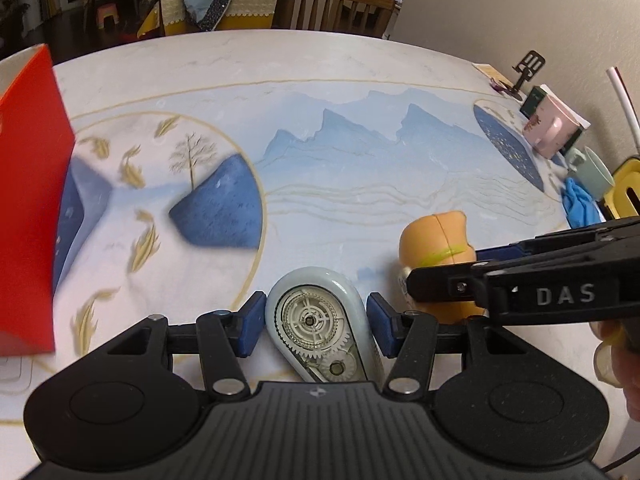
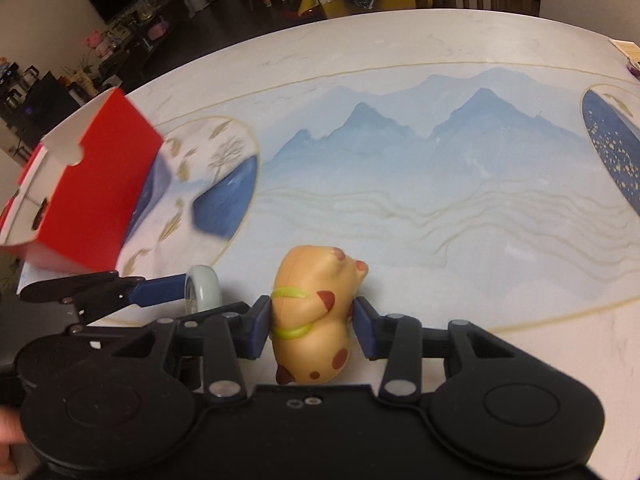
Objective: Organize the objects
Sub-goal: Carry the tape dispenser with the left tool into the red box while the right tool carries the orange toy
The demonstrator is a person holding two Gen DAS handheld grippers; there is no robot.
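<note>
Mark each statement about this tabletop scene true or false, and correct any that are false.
1. The left tongs grip a pale blue correction tape dispenser. True.
2. The right tongs are empty. False: they are shut on a tan toy animal with reddish spots.
3. The red box on the table has its lid closed. False: its top is open, showing the white inside.
4. A pink mug lies near the wall at the table's right side. True.
5. The toy animal wears a blue band. False: the band is yellow-green.
</note>
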